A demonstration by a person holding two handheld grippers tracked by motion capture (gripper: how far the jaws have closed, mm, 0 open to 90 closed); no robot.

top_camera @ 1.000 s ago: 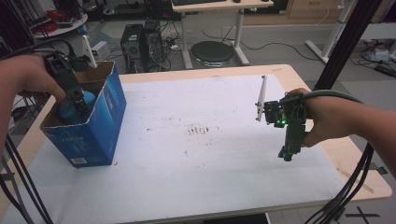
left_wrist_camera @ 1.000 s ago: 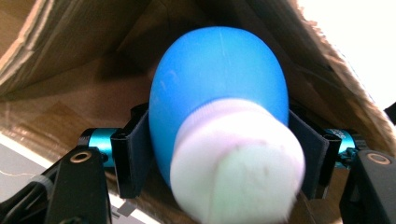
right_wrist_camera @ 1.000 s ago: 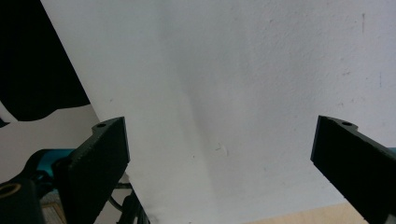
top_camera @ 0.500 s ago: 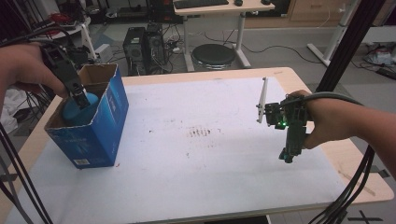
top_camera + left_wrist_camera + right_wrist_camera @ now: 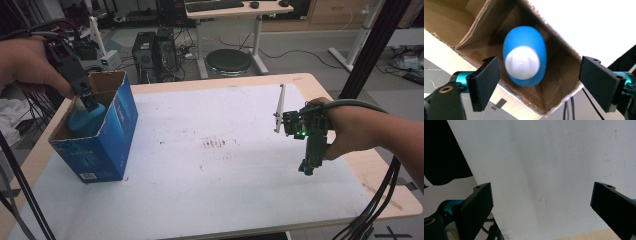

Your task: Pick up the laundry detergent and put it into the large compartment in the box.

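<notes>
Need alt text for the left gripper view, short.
A blue plastic bottle with a white cap stands inside an open brown cardboard box, seen from above between the left gripper's two black jaws, which stand apart and touch nothing. The jaws have just been opening. The white table surface lies beyond the box's rim.
</notes>
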